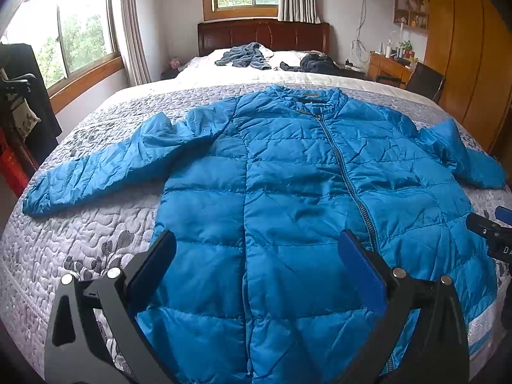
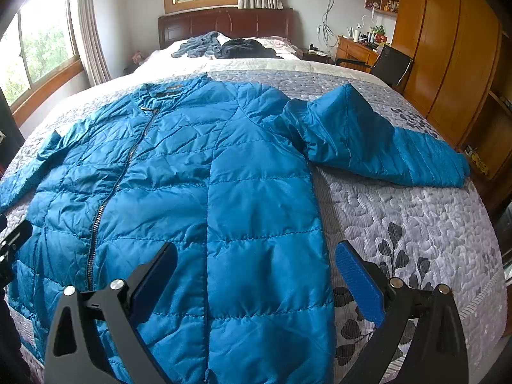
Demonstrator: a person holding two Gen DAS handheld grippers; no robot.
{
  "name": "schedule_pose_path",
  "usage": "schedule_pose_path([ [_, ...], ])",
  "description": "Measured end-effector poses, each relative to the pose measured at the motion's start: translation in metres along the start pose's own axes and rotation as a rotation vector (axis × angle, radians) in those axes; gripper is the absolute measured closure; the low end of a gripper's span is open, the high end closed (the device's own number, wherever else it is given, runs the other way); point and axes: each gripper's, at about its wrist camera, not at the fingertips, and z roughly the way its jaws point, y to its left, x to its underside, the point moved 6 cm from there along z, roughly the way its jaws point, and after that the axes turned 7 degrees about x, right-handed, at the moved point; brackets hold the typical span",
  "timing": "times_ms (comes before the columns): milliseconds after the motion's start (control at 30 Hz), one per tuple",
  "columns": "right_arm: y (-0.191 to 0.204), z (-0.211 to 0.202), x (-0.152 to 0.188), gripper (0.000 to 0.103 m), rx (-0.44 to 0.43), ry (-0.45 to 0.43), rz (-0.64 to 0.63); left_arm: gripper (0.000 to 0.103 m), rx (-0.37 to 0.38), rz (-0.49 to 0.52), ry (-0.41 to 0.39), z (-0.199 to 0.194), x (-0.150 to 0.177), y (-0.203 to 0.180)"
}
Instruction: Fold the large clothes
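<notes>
Left gripper [image 1: 257, 264]: jaws spread wide, holding nothing; it hangs above the near left part of the jacket, with both blue pads over the fabric and not visibly touching it. Its tip also shows at the left edge of the right wrist view.
Right gripper [image 2: 256, 273]: jaws likewise wide apart and empty; it hovers over the jacket's near right edge, one finger above the fabric, the other above the bedspread just beside the hem side.
Blue jacket [image 1: 288, 192]: a quilted puffer coat lying flat and face up on the near half of the bed, collar toward the far end, hem toward the near edge.
Zipper [image 1: 348, 179]: closed, running from the collar down the front, slanting slightly to the right in the left wrist view.
Left sleeve [image 1: 96, 166]: stretched out to the left across the bedspread, cuff near the bed's left edge.
Right sleeve [image 2: 384, 140]: bent at the shoulder and pointing out to the right, cuff near the bed's right edge.
Bedspread [image 2: 416, 217]: grey quilted cover with dark leaf prints, under the jacket.
Other clothes [image 1: 246, 54]: a grey-blue garment and a dark one, bunched at the far end of the bed near the wooden headboard [image 1: 262, 33].
Wardrobe [image 2: 448, 48]: wooden, along the right wall.
</notes>
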Motion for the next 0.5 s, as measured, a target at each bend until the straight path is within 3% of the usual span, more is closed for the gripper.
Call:
schedule_pose_path([
  [500,0.0032,0.001,-0.0006,0.004,0.005,-0.001,-0.002,0.003,-0.009,0.001,-0.004,0.0012,0.0,0.0014],
])
